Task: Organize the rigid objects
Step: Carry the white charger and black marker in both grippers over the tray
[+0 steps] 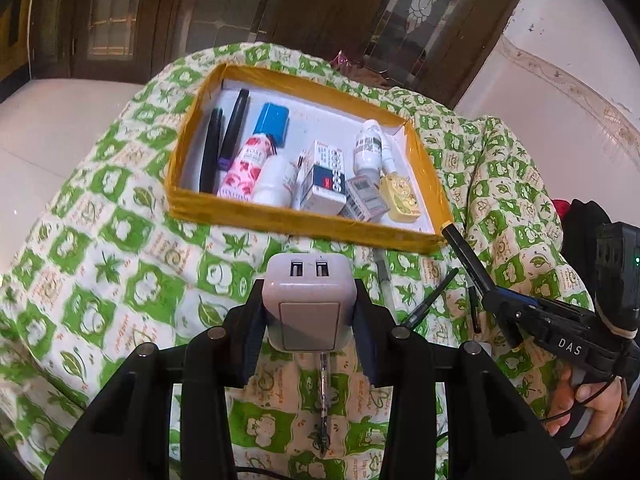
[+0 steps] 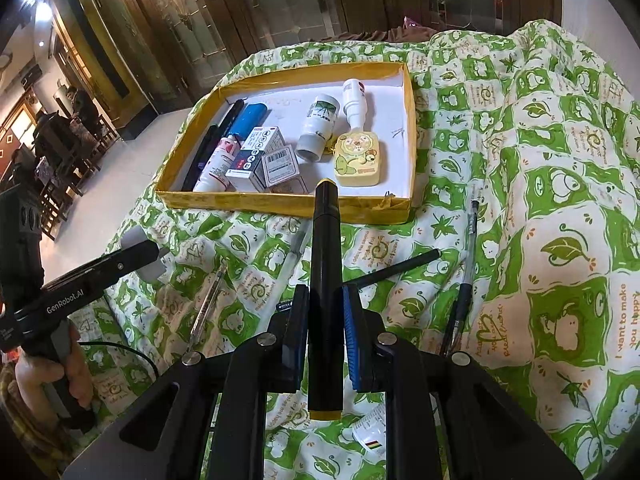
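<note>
My left gripper [image 1: 308, 300] is shut on a white two-port USB charger [image 1: 308, 280], held above the quilt just short of the yellow-walled box [image 1: 280, 220]. My right gripper [image 2: 326, 304] is shut on a black marker with yellow ends [image 2: 325, 248], whose tip points at the box's [image 2: 280, 205] near wall. The box holds black pens [image 1: 224, 136], a blue case [image 1: 272, 122], a pink floral tube [image 1: 244, 172], white bottles [image 2: 320, 128], small cartons [image 2: 260, 156] and a yellow cartoon case [image 2: 358, 160]. Each gripper shows in the other's view: right gripper [image 1: 496, 296], left gripper [image 2: 140, 256].
A green-and-white patterned quilt [image 2: 540, 200] covers the rumpled surface. Loose on it lie a black pen [image 2: 400, 266], a gel pen [image 2: 464, 280], a clear pen [image 2: 208, 300] and a small white tube [image 2: 370, 436]. Pale floor [image 1: 60, 140] drops off left; wooden doors stand behind.
</note>
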A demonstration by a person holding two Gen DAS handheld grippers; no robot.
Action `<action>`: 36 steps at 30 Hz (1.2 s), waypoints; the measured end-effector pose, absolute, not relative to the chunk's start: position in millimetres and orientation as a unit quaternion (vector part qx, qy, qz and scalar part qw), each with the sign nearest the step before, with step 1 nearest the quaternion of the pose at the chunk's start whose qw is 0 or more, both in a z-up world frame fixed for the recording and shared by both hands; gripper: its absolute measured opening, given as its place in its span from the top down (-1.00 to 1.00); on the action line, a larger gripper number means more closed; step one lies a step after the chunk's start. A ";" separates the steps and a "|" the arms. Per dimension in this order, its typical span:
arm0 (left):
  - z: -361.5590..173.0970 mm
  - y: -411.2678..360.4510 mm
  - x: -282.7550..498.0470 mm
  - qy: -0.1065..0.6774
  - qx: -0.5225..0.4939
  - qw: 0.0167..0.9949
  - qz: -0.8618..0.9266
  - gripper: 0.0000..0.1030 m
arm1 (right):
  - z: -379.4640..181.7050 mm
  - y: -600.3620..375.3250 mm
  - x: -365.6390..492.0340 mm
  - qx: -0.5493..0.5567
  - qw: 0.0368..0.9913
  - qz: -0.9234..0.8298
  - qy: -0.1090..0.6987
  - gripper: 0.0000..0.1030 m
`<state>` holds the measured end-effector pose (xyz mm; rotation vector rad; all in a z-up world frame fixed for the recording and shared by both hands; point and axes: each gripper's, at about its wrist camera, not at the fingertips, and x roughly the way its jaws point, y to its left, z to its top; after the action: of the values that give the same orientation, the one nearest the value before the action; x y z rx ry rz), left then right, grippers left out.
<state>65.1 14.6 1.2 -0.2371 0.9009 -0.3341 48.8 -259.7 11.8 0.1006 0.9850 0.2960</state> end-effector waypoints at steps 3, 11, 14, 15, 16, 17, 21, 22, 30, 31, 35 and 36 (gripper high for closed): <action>6.5 13.8 68.1 0.428 -0.112 0.882 -0.161 0.27 | 13.4 -260.4 49.6 0.050 0.870 0.142 0.469 0.71; 14.9 8.4 74.8 0.423 -0.100 0.886 -0.162 0.27 | 14.1 -262.6 51.3 0.057 0.870 0.141 0.468 0.71; 19.2 6.3 76.4 0.420 -0.097 0.887 -0.162 0.27 | 14.4 -263.4 50.6 0.059 0.871 0.141 0.468 0.71; 20.6 5.8 77.2 0.420 -0.096 0.888 -0.162 0.27 | 14.7 -263.3 50.5 0.059 0.871 0.141 0.467 0.71; 22.6 5.7 78.3 0.418 -0.095 0.889 -0.163 0.27 | 14.7 -263.4 50.6 0.059 0.871 0.141 0.467 0.71; 24.4 5.6 79.3 0.417 -0.094 0.889 -0.162 0.27 | 14.9 -263.5 50.4 0.060 0.871 0.141 0.467 0.71; 30.6 6.5 83.1 0.413 -0.091 0.892 -0.162 0.27 | 17.8 -264.1 51.6 0.060 0.873 0.141 0.464 0.71; 32.3 6.9 84.3 0.412 -0.090 0.892 -0.161 0.27 | 18.8 -264.3 52.2 0.061 0.873 0.141 0.462 0.71; 35.7 7.1 87.9 0.410 -0.088 0.894 -0.160 0.27 | 22.3 -266.7 55.8 0.066 0.875 0.141 0.459 0.71; 35.7 7.0 88.1 0.410 -0.088 0.894 -0.160 0.27 | 22.2 -266.8 55.9 0.065 0.875 0.142 0.459 0.71; 36.4 6.8 88.9 0.410 -0.087 0.894 -0.159 0.27 | 22.6 -266.7 55.7 0.065 0.875 0.141 0.458 0.71; 36.6 6.6 88.7 0.410 -0.087 0.894 -0.159 0.27 | 23.0 -266.8 55.8 0.065 0.876 0.141 0.457 0.71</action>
<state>88.7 6.6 36.6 -0.1805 0.8495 -0.3289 55.8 -266.8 23.0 0.1358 0.9549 0.2949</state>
